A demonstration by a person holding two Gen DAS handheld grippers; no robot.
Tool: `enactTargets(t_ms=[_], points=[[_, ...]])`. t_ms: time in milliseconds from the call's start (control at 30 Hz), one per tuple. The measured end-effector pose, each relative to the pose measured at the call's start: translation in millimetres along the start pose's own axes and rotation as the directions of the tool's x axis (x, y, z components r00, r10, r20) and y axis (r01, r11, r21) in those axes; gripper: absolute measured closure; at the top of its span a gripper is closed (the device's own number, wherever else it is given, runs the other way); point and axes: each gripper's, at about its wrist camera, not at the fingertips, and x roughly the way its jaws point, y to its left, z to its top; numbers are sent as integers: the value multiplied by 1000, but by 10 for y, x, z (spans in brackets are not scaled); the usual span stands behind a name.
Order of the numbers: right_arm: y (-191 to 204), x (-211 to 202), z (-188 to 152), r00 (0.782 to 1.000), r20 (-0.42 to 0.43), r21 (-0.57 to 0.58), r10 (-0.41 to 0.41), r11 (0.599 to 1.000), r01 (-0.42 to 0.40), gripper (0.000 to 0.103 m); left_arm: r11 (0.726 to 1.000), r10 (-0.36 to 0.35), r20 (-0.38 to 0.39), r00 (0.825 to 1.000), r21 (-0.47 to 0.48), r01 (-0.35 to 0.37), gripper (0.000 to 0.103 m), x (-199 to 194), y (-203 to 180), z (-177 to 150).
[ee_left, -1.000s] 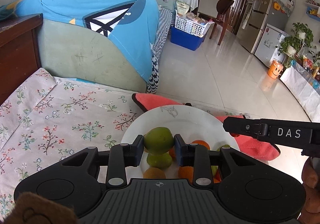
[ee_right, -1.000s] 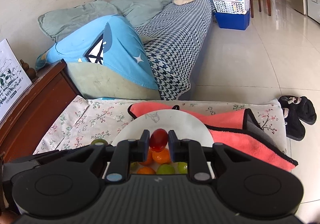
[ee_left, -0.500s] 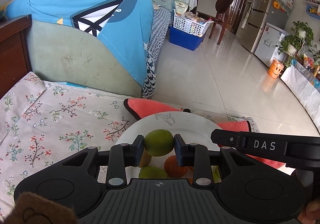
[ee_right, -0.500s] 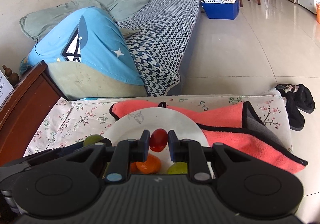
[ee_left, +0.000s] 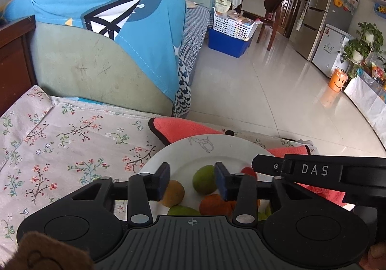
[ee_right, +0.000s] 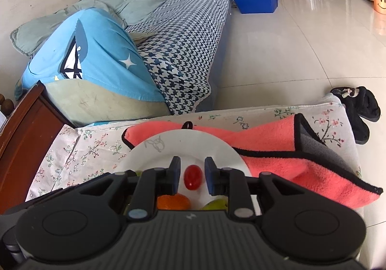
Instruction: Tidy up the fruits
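Observation:
A white plate (ee_left: 193,149) lies on the floral cloth and holds several fruits. My left gripper (ee_left: 192,180) hangs low over it, its jaws opening. A green fruit (ee_left: 203,179) rests on the plate between them, clear of the left pad and close to the right one. A yellow-orange fruit (ee_left: 172,192), an orange one (ee_left: 214,205) and another green one (ee_left: 181,211) lie nearer. My right gripper (ee_right: 192,176) is also opening over the plate (ee_right: 181,147). A small red fruit (ee_right: 193,177) lies between its pads with a gap on each side. Its body (ee_left: 313,170) shows at the right of the left wrist view.
A coral towel (ee_right: 277,147) with black trim lies under the plate's far side and spreads right. The floral cloth (ee_left: 60,139) covers the table to the left. Beyond the far edge stand a sofa with a blue cushion (ee_left: 120,16) and a wooden cabinet (ee_right: 21,130). Black slippers (ee_right: 357,111) lie on the floor.
Both grippers have sunk a little toward the plate and their jaws have parted. The green fruit and the red fruit, gripped before, now lie loose on the plate.

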Motion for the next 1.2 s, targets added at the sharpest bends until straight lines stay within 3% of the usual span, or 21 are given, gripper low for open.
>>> enactTargets(t_ms=[167,367,633,767,1033,1200], points=[[-12,-63,38,1000,6,5,5,1000,-5,73,999,39,27,999,-5,-39,29,-143,19,37],[7,-191,40,1000,2,-4,-10,1000,10,66,997,78,48,996,-28,-77,17,-408,69,100],[125,-435,-30,998,-8,-35,-56,998,56,48,988,132,2,991,-75,-132,14,-695,158,108],[155,-547,-51,998,-18,6,-56,998,56,37,984,155,-6,988,-83,-155,12,-861,180,52],[184,-748,-187,995,-56,85,-86,992,91,31,978,203,-68,977,-40,-206,11,-1049,78,-80],[222,-917,-280,990,-45,53,-132,989,135,28,975,220,-66,973,-12,-221,9,-1229,-12,-141]])
